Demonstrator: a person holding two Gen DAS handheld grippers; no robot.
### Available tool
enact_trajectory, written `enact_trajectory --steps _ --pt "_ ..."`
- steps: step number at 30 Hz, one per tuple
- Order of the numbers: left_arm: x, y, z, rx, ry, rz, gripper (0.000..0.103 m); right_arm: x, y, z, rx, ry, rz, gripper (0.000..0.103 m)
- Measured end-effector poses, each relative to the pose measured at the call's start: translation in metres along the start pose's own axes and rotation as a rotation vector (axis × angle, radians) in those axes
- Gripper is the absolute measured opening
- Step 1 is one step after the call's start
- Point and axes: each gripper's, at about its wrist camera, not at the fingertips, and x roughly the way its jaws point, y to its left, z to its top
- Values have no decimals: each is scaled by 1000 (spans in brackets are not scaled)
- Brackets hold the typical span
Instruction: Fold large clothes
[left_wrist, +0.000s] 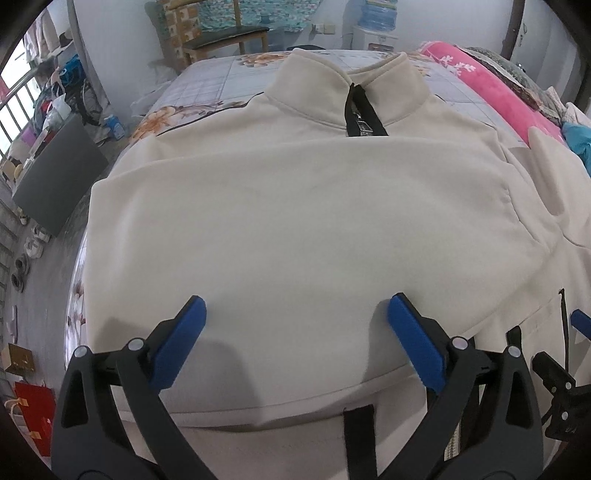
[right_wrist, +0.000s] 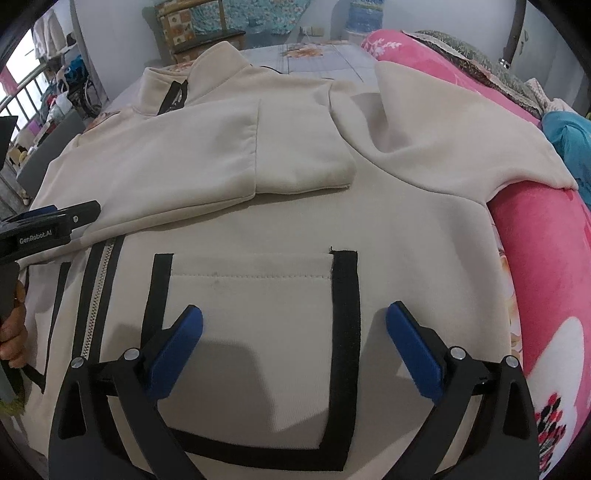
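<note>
Nearest in the left wrist view, the left hand-held gripper (left_wrist: 295, 332) stands with its blue pads spread wide and nothing between them, poised over the cream fleece sleeve (left_wrist: 288, 229) that lies folded across the chest. In the right wrist view, the right hand-held gripper (right_wrist: 293, 341) is equally wide and empty, hanging above the black-trimmed patch pocket (right_wrist: 258, 332) near the hem.

The task's thing, a large cream fleece jacket with a stand-up collar and black zip tape (right_wrist: 406, 229), lies front-up on the bed with the floral grid-pattern sheet (left_wrist: 207, 92), its hem toward the near edge and its collar (left_wrist: 347, 81) toward the far end. A silver-toothed zip (right_wrist: 101, 291) runs up the front.

As for progress, one sleeve looks already brought in: it crosses the chest, its cuff (right_wrist: 303, 147) resting flat just past the zip line. The other sleeve (right_wrist: 443, 122) is not yet folded; it spreads out toward the bed's right edge, draped over a pink plush blanket (right_wrist: 546, 240). What seems left is bringing that sleeve across, then probably folding the body hem-to-collar.

Beyond the bed's far end stand a wooden chair (left_wrist: 229, 40) and a white wall.
</note>
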Motion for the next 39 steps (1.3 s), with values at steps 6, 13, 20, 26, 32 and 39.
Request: enact_trajectory --steps 6,13,20,26,32,39 --pt "0 0 0 -6 1 1 96 0 0 1 3 5 0 97" --pt "0 2 -3 -2 -20 -3 96 1 1 1 5 5 -3 97" --pt "-1 1 -5 -2 -34 -2 96 2 1 1 5 10 -3 97" --pt "-2 0 -6 -1 -42 -1 96 2 1 1 4 15 -3 97" --pt "-2 0 -6 -1 -41 -1 96 2 0 0 5 7 -1 97" --pt "-2 0 -6 -1 -41 0 96 2 0 -2 3 -3 0 97"
